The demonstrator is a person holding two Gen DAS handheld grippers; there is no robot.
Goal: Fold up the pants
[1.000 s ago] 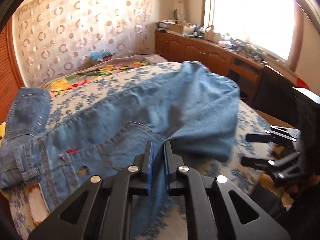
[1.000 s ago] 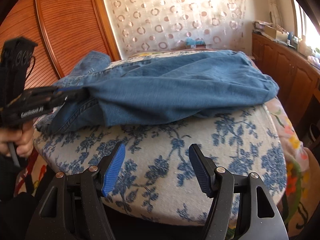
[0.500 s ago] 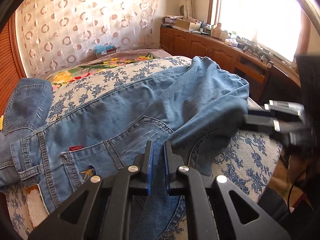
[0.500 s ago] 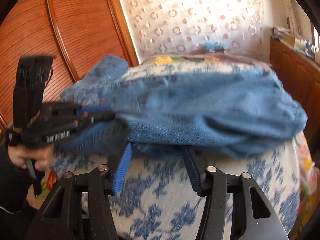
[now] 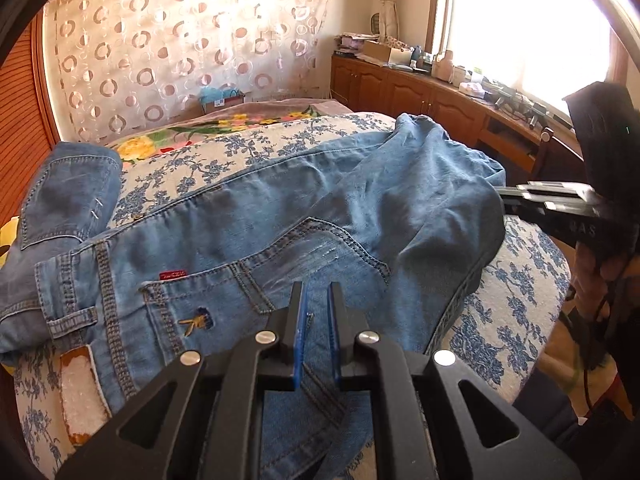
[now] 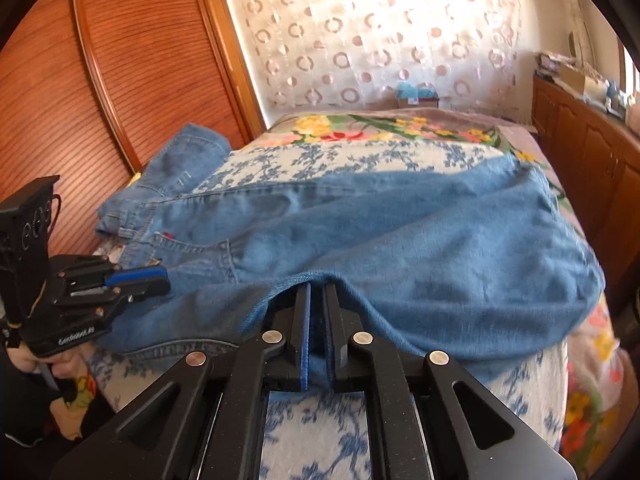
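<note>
Left gripper (image 5: pixel 316 300) jaws pinch denim near the back pocket. Right gripper (image 6: pixel 317 300) jaws just closed, now clamping the near hem edge. Blue pants (image 5: pixel 280 216) lie crumpled across the floral-sheet bed (image 5: pixel 516 304), waistband at left, legs bunched toward the right. Dotted curtain (image 5: pixel 180 52) behind.
</note>
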